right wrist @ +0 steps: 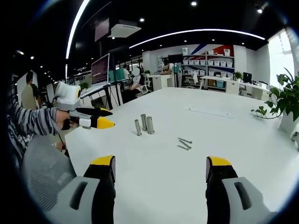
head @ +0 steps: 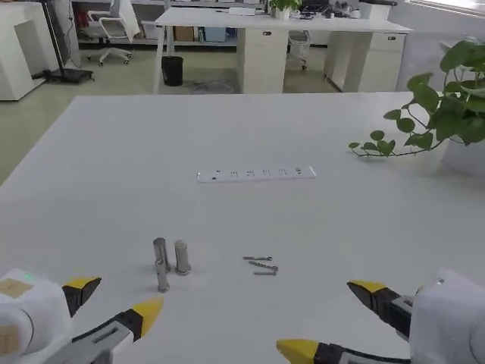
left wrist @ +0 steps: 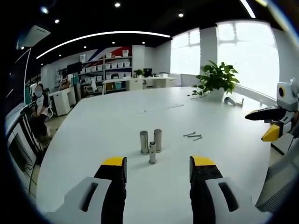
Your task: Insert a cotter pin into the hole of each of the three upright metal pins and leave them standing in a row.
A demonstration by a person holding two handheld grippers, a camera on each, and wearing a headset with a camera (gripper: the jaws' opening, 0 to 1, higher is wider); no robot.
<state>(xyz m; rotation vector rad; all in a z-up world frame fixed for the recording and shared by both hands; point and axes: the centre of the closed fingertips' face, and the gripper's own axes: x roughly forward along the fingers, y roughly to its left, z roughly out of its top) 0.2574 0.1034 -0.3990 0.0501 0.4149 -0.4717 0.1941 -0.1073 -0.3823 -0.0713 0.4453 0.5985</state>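
Three upright metal pins stand bunched together on the white table, one of them thinner and nearer to me. A few small cotter pins lie loose on the table just right of them. My left gripper is open, low at the near left, short of the metal pins, holding nothing. My right gripper is open at the near right, short of the cotter pins, holding nothing.
A white power strip lies across the table's middle, beyond the parts. A potted plant stands at the right edge. Desks, shelves and an office chair fill the room behind. People sit at the left in the gripper views.
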